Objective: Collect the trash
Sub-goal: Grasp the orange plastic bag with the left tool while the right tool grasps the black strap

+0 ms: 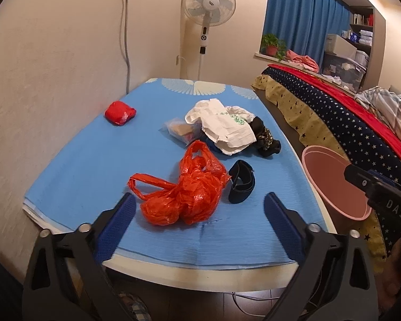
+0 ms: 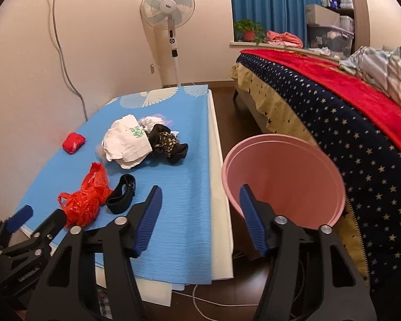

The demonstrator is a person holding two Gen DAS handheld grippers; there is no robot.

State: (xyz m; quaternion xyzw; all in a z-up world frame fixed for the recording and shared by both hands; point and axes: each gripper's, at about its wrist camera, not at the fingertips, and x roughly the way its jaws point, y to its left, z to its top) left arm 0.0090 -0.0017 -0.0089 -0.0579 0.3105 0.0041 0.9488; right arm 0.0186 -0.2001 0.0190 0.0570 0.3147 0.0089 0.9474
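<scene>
On the blue-covered tabletop [image 1: 93, 165], nothing looks collected yet: the crumpled orange plastic bag [image 1: 184, 190] lies near the front edge, a black strap loop [image 1: 240, 186] just beside it on its right, a heap of white crumpled bags and dark wrappers [image 1: 227, 131] farther back, and a small red bundle [image 1: 120, 113] well apart near the wall. Beside the tabletop's right edge, between it and the star-patterned bed [image 2: 347, 139], stands the pink bin [image 2: 280, 176], and what shows of its inside is bare. The left tool [image 1: 200, 208] hangs with its jaws spread wide and holding nothing, lined up so the orange bag sits just ahead and between the two blue pads. The right tool [image 2: 200, 203] is likewise wide open and empty, hovering over the tabletop's right edge with one pad in front of the bin's rim. I judge the step in hand to be the approach for the first pickup, with the orange bag as the likely target. The next move calls for easing the left tool forward and down until the pads straddle the bulk of the bag, closing on the bunched middle rather than a loose handle, then carrying it right over the bin's mouth.
</scene>
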